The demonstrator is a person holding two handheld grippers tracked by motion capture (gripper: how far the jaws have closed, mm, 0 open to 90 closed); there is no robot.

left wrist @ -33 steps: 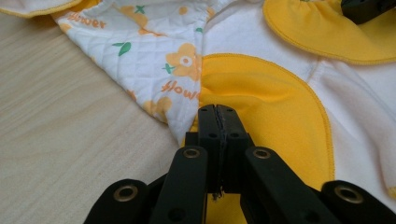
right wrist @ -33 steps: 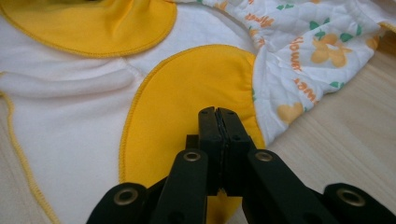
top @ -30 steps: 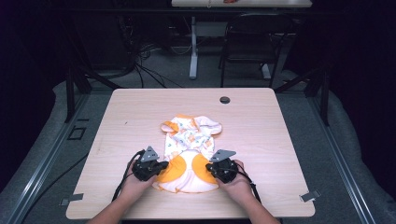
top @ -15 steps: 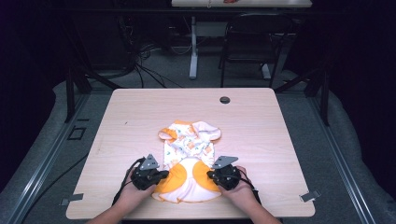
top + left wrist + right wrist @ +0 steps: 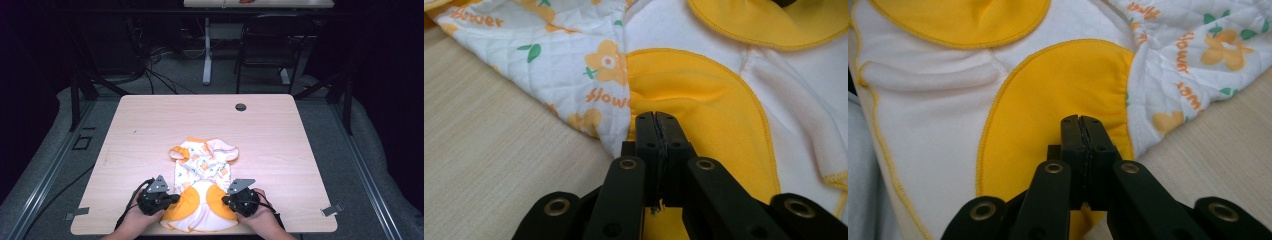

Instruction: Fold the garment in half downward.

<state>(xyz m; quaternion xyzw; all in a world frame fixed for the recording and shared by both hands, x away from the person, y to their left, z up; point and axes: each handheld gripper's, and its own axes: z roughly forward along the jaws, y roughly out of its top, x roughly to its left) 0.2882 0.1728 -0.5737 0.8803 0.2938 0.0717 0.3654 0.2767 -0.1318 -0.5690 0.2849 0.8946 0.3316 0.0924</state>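
At the lower middle of the frame, both tongs, left (image 5: 172, 198) and right (image 5: 225, 200), clamp the garment's (image 5: 202, 172) yellow sides by the counter's (image 5: 150, 120) near edge, bare wood spreading beyond

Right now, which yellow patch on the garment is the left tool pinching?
The yellow patch on the garment's left flank as the high view shows it; the left tool grips its edge, beside the flower-print fabric.

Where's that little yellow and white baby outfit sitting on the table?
In the high view the baby outfit lies at the near edge of the table, about mid-width, between the left gripper and right gripper, whose jaws pinch its yellow panels.
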